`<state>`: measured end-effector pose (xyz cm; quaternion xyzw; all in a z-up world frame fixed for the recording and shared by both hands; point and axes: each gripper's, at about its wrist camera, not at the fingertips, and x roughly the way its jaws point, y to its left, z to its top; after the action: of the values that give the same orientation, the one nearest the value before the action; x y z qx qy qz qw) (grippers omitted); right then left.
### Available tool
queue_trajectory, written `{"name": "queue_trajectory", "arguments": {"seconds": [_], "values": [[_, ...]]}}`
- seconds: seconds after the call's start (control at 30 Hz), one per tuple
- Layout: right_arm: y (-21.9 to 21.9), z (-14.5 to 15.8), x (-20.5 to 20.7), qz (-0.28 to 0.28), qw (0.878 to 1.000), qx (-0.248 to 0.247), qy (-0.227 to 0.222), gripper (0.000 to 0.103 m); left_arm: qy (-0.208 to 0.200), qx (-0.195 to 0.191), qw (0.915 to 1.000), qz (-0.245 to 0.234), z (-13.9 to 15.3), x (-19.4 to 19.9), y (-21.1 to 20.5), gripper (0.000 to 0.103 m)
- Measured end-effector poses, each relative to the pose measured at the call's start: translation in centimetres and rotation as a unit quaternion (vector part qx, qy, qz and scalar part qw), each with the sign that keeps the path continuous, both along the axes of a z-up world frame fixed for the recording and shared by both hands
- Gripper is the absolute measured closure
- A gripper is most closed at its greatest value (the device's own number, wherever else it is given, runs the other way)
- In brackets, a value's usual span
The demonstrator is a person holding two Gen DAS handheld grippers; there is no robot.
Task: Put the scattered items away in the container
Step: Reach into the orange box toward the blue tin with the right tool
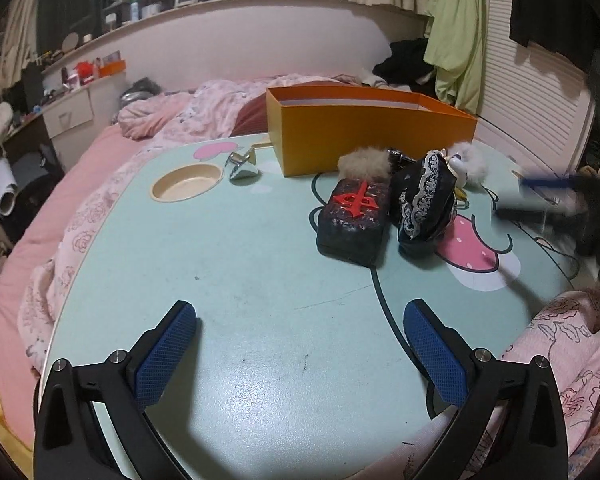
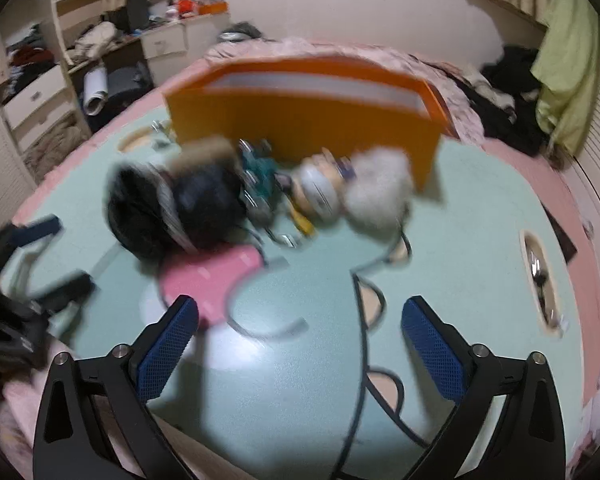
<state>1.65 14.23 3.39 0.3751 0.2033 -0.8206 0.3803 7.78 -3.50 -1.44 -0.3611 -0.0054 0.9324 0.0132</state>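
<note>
Task looked barely begun: orange cardboard box (image 1: pixel 374 136) interior unseen; dark block with red glyph (image 1: pixel 354 220), lace-trimmed black pouch (image 1: pixel 426 200), white pompom (image 2: pixel 378 192) lay outside on table. Left gripper (image 1: pixel 300 354) and right gripper (image 2: pixel 300 354) jaws wide, empty.

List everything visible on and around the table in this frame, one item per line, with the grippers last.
table: 1, pale green with cartoon print, over the pink bed
orange box: 1, open top, far side of table
dark block with red character: 1, black and red, centre right, tan fur tuft behind it
lace-trimmed pouch: 1, black with white lace, right of the block
white fluffy pom-pom: 1, white, near the box's right corner
silver metal piece: 1, left of the box
cup recess: 1, beige, table's left part
left gripper: fingers open, holding nothing
right gripper: fingers open, holding nothing, view blurred
</note>
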Motion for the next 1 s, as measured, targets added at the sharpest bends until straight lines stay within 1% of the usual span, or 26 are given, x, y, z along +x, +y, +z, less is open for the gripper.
{"name": "queue_trajectory", "arguments": {"seconds": [0.07,0.1,0.17,0.23,0.3,0.33,0.4,0.43,0.47,0.5,0.57,0.6,0.7,0.8,0.93,1.0], "values": [[-1.3,3.0,-0.2,0.011,0.999,-0.027,0.016,0.008,0.000,0.000,1.0000,0.000,0.0,0.0,0.0,0.000],[-2.2,4.5,-0.8,0.011,0.999,-0.035,0.016,0.008,0.000,0.000,1.0000,0.000,0.0,0.0,0.0,0.000],[-4.7,6.5,-3.0,0.006,0.999,-0.037,-0.013,0.008,0.001,0.000,1.0000,0.000,0.0,0.1,0.1,0.000],[-7.9,7.2,-6.3,0.010,0.997,-0.027,-0.067,0.008,0.001,-0.001,1.0000,0.000,0.1,0.2,0.2,0.000],[-11.5,6.2,-9.7,0.009,0.993,0.003,-0.115,0.008,0.003,0.000,1.0000,-0.002,0.1,0.2,0.3,0.000],[-13.3,5.2,-11.1,0.005,0.991,0.027,-0.131,0.008,0.004,0.000,1.0000,-0.003,0.1,0.3,0.3,0.000],[-16.2,3.2,-13.2,-0.009,0.987,0.073,-0.144,0.013,0.007,0.000,1.0000,-0.004,0.1,0.2,0.2,0.000],[-17.2,2.3,-13.9,-0.013,0.985,0.091,-0.149,0.019,0.009,0.001,1.0000,-0.005,0.1,0.2,0.2,0.000],[-18.0,1.5,-14.5,-0.017,0.982,0.105,-0.155,0.023,0.010,0.001,0.9999,-0.005,0.1,0.2,0.2,0.000],[-18.6,0.7,-15.1,-0.019,0.979,0.113,-0.168,0.023,0.011,0.001,0.9999,-0.006,0.1,0.2,0.2,0.000],[-19.6,-0.5,-16.0,-0.016,0.972,0.122,-0.198,0.023,0.012,0.002,0.9999,-0.007,0.1,0.3,0.2,0.000],[-20.0,-0.8,-16.1,-0.016,0.971,0.126,-0.203,0.023,0.012,0.002,0.9999,-0.007,0.1,0.4,0.3,0.000],[-21.1,-1.7,-16.0,-0.020,0.971,0.149,-0.187,0.023,0.013,0.003,0.9999,-0.008,0.1,0.4,0.3,0.000],[-21.4,-1.8,-16.2,-0.017,0.969,0.143,-0.199,0.023,0.013,0.003,0.9999,-0.008,0.1,0.5,0.3,0.000],[-20.8,-2.2,-16.2,-0.011,0.966,0.127,-0.226,0.023,0.014,0.003,0.9999,-0.008,0.2,0.5,0.4,0.000],[-20.4,-2.2,-16.6,-0.014,0.965,0.126,-0.231,0.023,0.014,0.004,0.9999,-0.008,0.2,0.5,0.3,0.000]]}}
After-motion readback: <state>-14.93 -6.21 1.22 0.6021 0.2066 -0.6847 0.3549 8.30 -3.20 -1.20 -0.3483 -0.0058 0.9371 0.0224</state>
